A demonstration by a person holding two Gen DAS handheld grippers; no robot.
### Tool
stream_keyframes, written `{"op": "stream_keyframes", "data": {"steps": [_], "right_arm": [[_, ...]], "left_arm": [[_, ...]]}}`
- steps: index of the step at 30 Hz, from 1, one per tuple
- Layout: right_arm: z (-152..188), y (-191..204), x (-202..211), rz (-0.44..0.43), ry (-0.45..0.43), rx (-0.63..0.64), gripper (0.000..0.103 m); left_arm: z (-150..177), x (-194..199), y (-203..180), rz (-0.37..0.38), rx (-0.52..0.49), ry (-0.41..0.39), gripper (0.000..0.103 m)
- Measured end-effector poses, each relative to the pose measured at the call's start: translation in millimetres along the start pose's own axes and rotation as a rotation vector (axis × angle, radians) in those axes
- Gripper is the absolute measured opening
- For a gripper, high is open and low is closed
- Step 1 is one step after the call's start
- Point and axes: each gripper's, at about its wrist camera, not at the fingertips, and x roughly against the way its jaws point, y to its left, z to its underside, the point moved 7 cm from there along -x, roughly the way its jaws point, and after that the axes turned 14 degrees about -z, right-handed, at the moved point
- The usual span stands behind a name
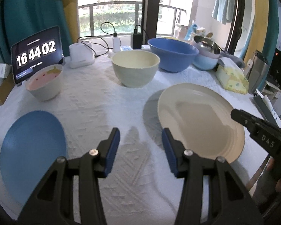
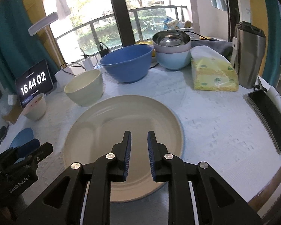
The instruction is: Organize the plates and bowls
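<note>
Right tongs (image 2: 139, 142) gape above the cream plate (image 2: 121, 123), seemingly tilted left.

Left gripper (image 1: 140, 144) hangs over the white cloth (image 1: 95, 112), jaws wide apart, nothing btwn them. Blue plate (image 1: 32, 150) to its left, cream plate (image 1: 200, 121) to its right w/ right gripper (image 1: 236, 113) at the rim.

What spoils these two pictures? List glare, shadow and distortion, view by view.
Left wrist view: the window is blown out, the cream plate casts a grey shadow to its left, and fisheye bending curves the table edge. Right wrist view: backlight washes out the balcony glass, the steel bowl shows glare, and the dark corners are vignetted.
</note>
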Motion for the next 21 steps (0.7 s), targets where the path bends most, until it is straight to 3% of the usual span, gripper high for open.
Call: {"op": "stream_keyframes", "data": {"steps": [14,21], "right_arm": [[6,49,-12,-0.018,0.040,0.074,0.026],[9,76,-20,-0.021,0.062,0.115,0.026]], "left_arm": [[3,4,46,0.009,0.089,-0.027,0.050],[6,4,73,0.003,0.139,-0.035,0.057]]}}
